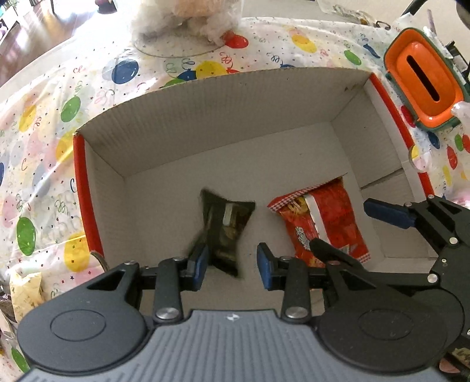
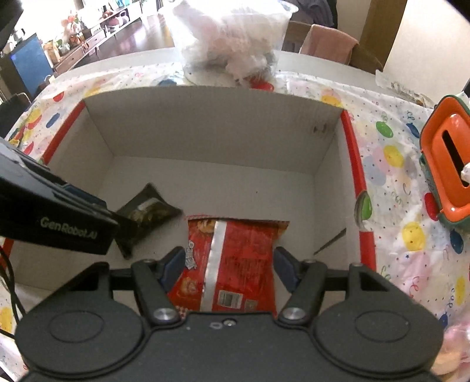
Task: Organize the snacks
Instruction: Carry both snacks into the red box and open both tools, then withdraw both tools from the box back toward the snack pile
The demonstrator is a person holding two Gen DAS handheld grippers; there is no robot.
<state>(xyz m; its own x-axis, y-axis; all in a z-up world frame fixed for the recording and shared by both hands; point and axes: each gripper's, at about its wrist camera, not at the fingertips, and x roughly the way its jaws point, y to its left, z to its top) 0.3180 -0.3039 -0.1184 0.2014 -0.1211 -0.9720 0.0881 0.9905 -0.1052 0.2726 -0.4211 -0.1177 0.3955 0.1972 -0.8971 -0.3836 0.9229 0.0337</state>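
Note:
A white cardboard box [image 1: 220, 117] [image 2: 211, 123] with red outer sides stands open on the table. A dark snack packet [image 1: 226, 229] [image 2: 147, 214] lies on its floor, blurred in the left wrist view. My left gripper [image 1: 232, 264] hangs over it, open: the packet sits between the blue pads with a gap on the right side. A red snack packet [image 2: 241, 258] [image 1: 323, 223] rests to the right of the dark one. My right gripper [image 2: 229, 267] [image 1: 340, 226] is shut on it, one pad at each long edge.
A balloon-print tablecloth [image 1: 44, 147] [image 2: 396, 191] covers the table. An orange-and-green slotted container [image 1: 423, 85] [image 2: 449, 164] stands right of the box. A clear bag of fluffy stuff [image 1: 182, 23] [image 2: 232, 44] sits behind it. More packets [image 1: 26, 291] lie at the near left.

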